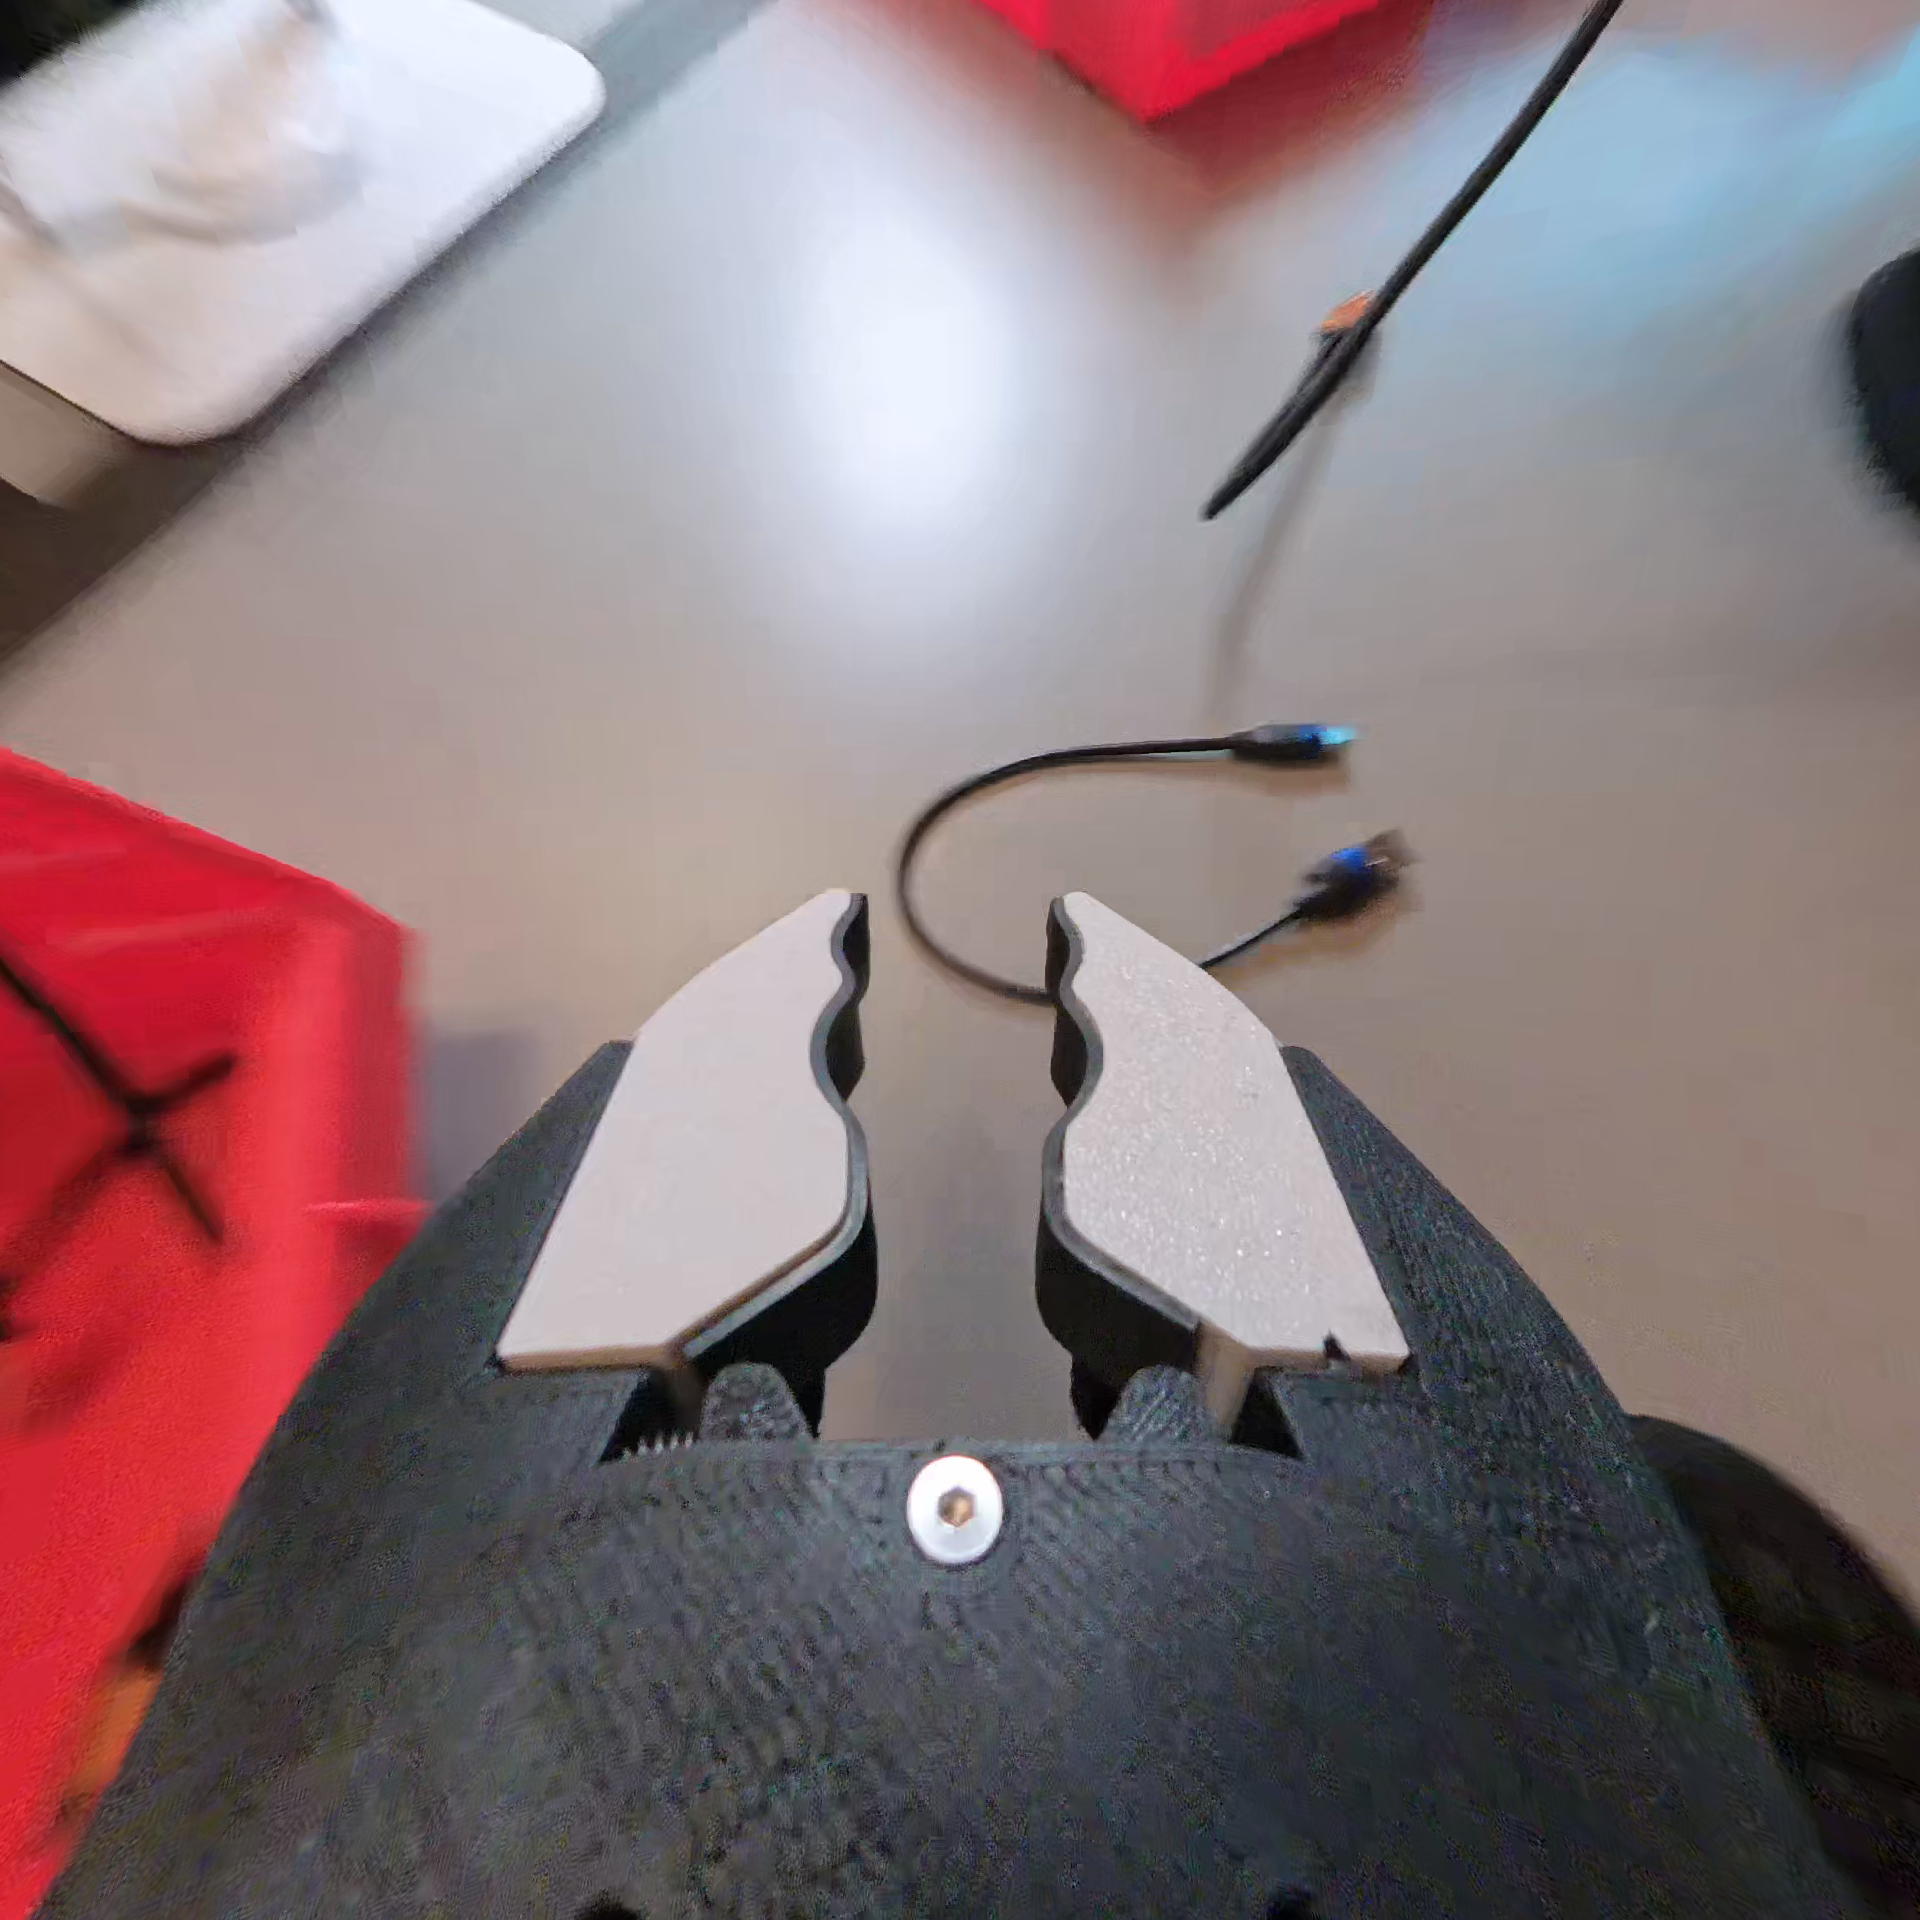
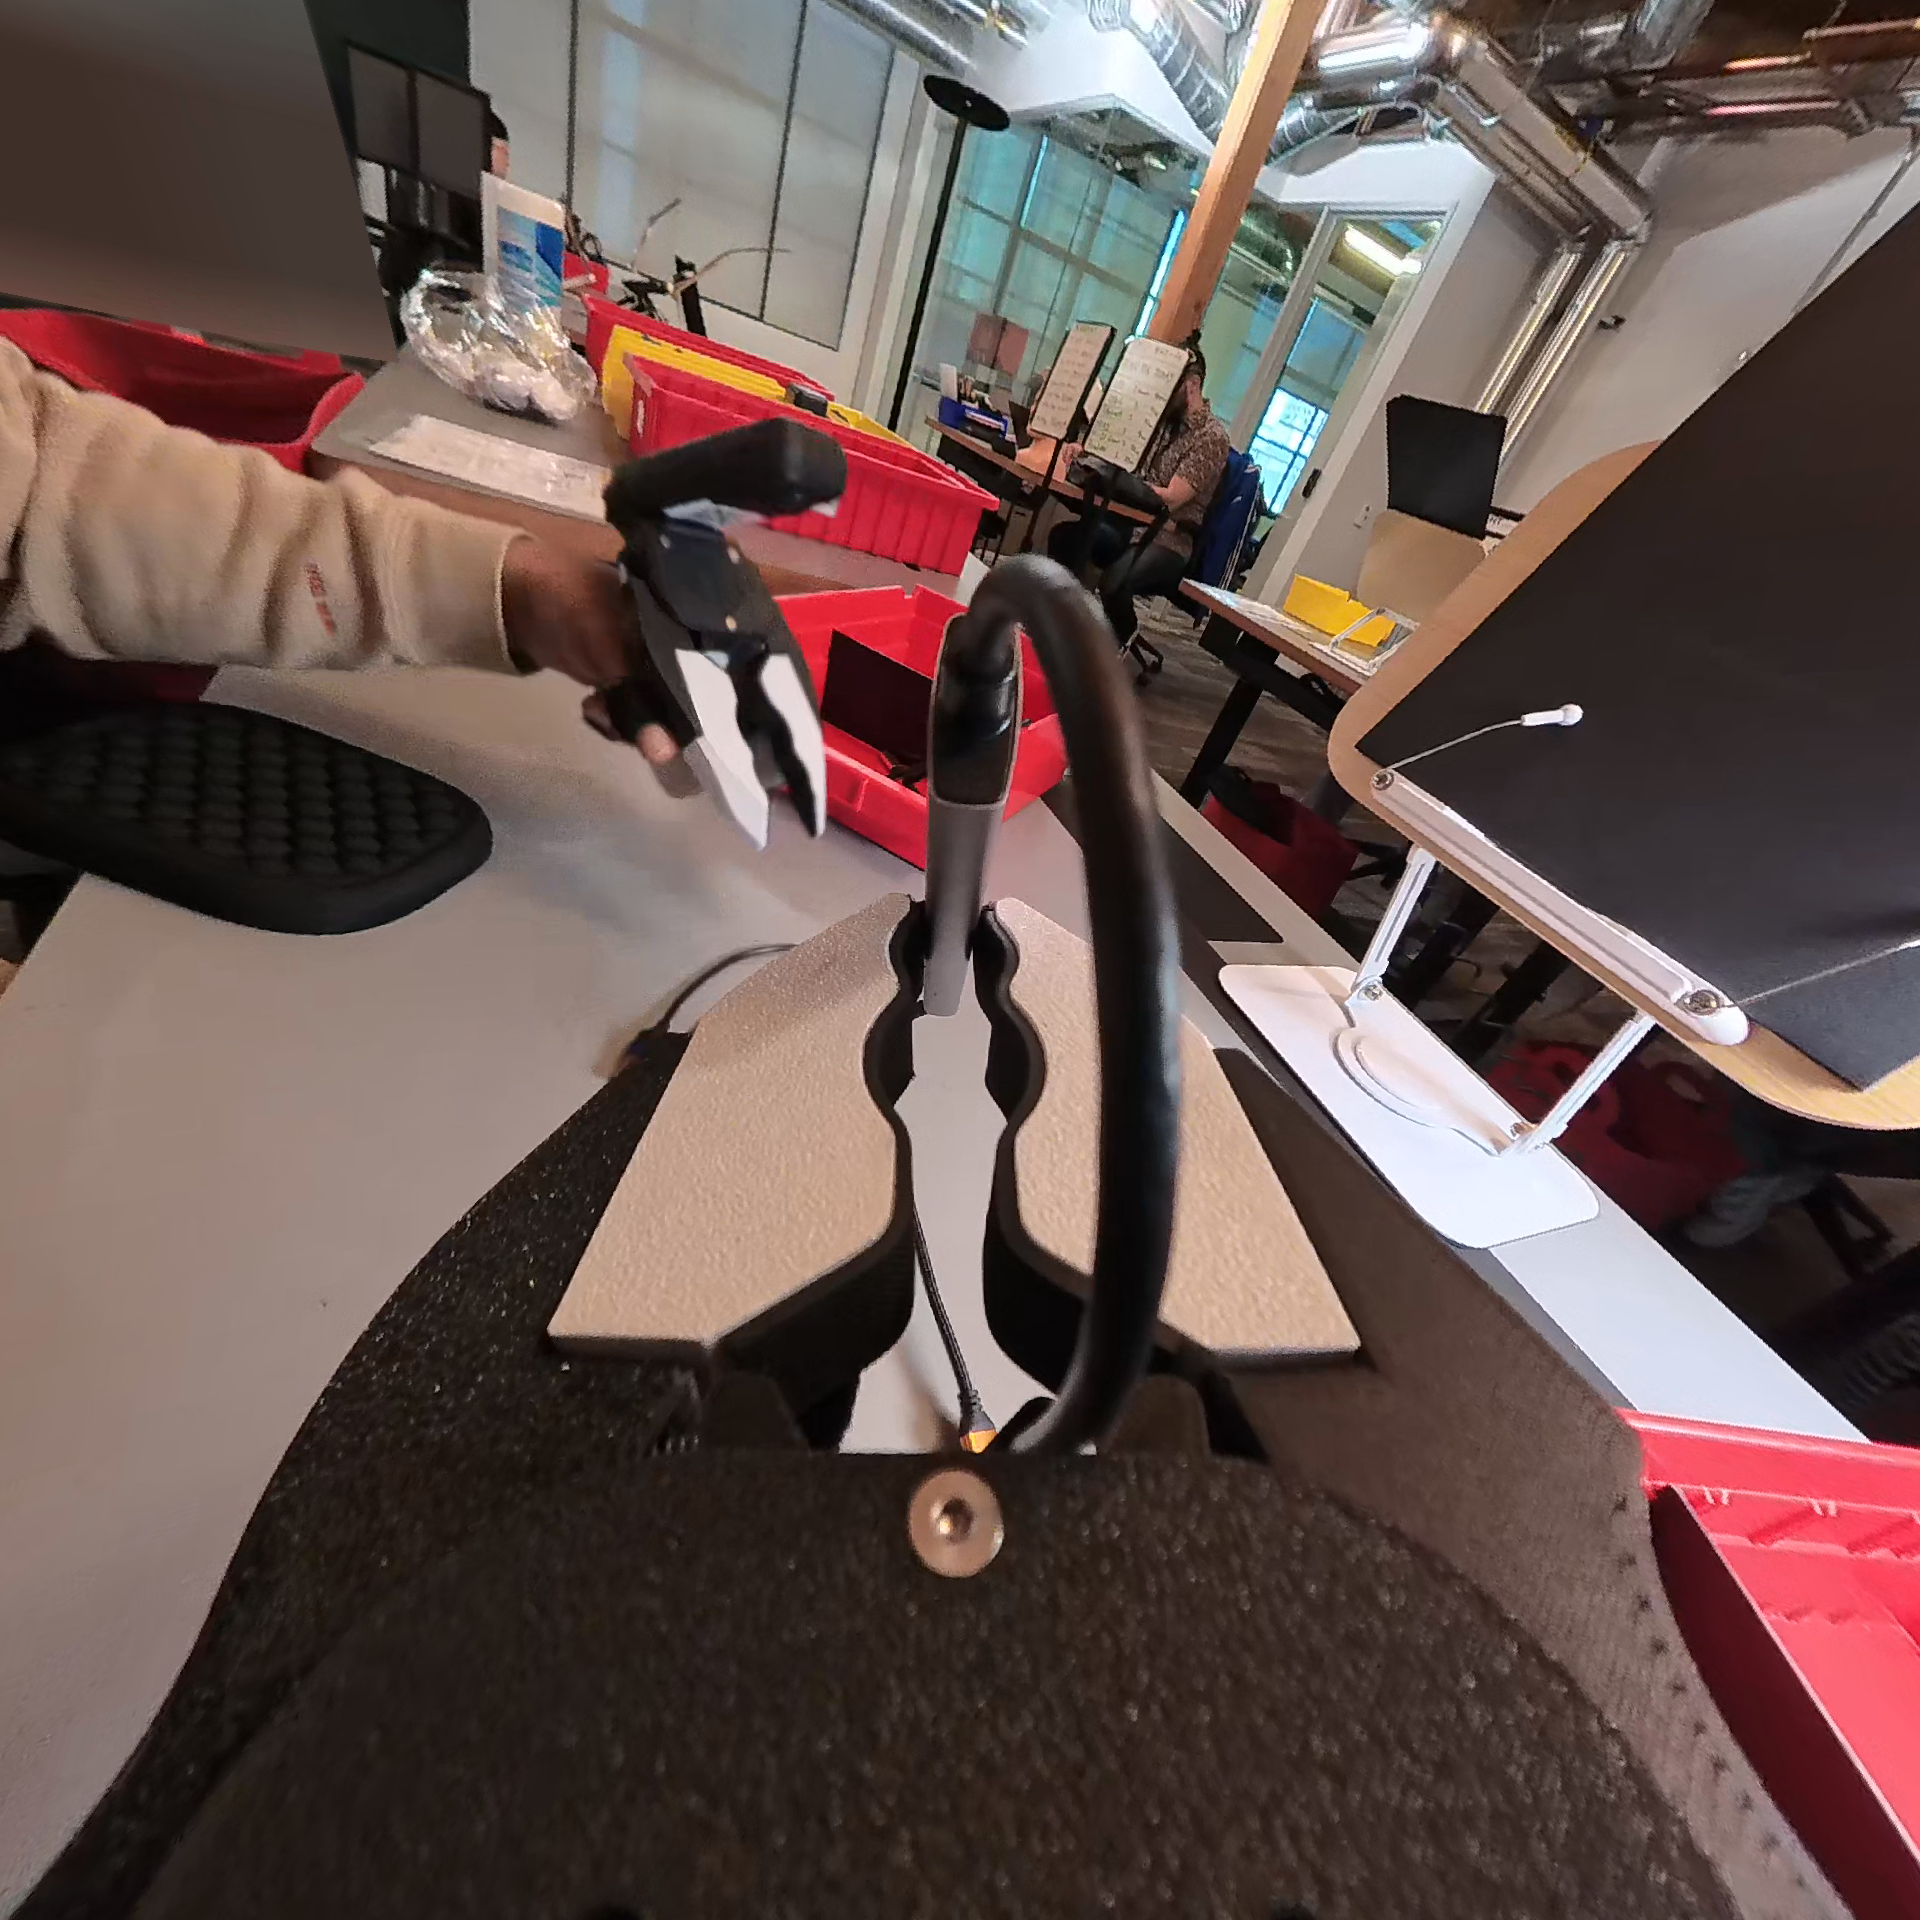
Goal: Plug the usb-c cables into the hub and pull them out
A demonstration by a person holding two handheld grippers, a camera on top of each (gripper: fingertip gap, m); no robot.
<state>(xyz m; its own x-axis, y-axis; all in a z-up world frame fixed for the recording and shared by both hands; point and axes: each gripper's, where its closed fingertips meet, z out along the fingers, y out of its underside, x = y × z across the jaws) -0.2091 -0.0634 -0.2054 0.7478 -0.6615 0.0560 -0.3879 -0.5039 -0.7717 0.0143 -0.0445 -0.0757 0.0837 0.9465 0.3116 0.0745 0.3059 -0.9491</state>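
While your right gripper point(image 2: 948, 971) clamps the slim grey hub point(image 2: 961, 831) upright, your open, empty left gripper point(image 1: 956, 935) hangs over the short black cable point(image 1: 935, 831), plugs point(image 1: 1294, 740) pointing right.

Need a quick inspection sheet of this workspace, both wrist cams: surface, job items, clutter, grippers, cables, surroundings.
Surface: grey table, glare patch, bare in the middle.
Job's things: grey hub held upright, edge-on; its thick black lead loops back over the right gripper. Short black cable with two blue-tipped plugs lies loose on the table.
Clutter: red bins, black mesh pad, white tablet stand.
Grippers: right gripper shut on the hub; left gripper open, empty, above the table.
Cables: another black cable runs diagonally at upper right; a thin braided one lies under the right gripper.
Surroundings: open office; seated person far back.
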